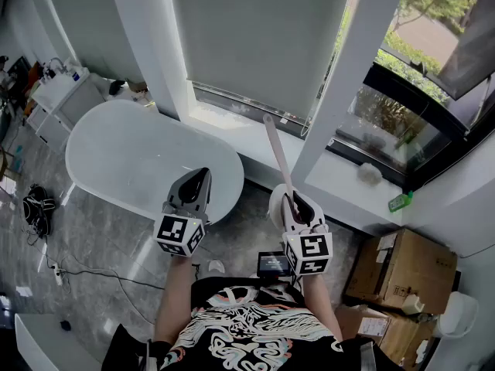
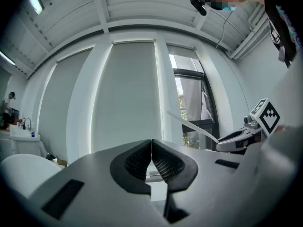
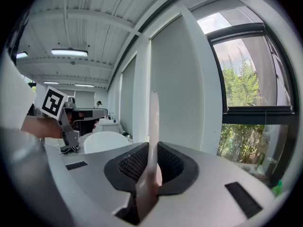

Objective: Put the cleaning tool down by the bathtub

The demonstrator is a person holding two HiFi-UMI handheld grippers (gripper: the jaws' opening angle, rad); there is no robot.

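Note:
The cleaning tool is a long pale pink handle (image 1: pixel 276 153) that rises from my right gripper (image 1: pixel 295 201), whose jaws are shut on it; a white rounded part (image 1: pixel 276 204) shows just behind the jaws. In the right gripper view the handle (image 3: pixel 153 122) stands upright between the pads of the right gripper (image 3: pixel 152 151). The white oval bathtub (image 1: pixel 139 157) lies on the floor to the left. My left gripper (image 1: pixel 203 175) hangs over the tub's near right end, shut and empty, as its own view of the left gripper (image 2: pixel 151 144) confirms. The tub (image 3: pixel 106 141) also shows low left in the right gripper view.
Cardboard boxes (image 1: pixel 400 270) stand at the lower right. A white window sill (image 1: pixel 340 178) carries a pale lump (image 1: pixel 370 174) and a green object (image 1: pixel 400 202). A white cabinet (image 1: pixel 66 90) is at the upper left; cables (image 1: pixel 37 207) and a power strip (image 1: pixel 56 273) lie on the floor.

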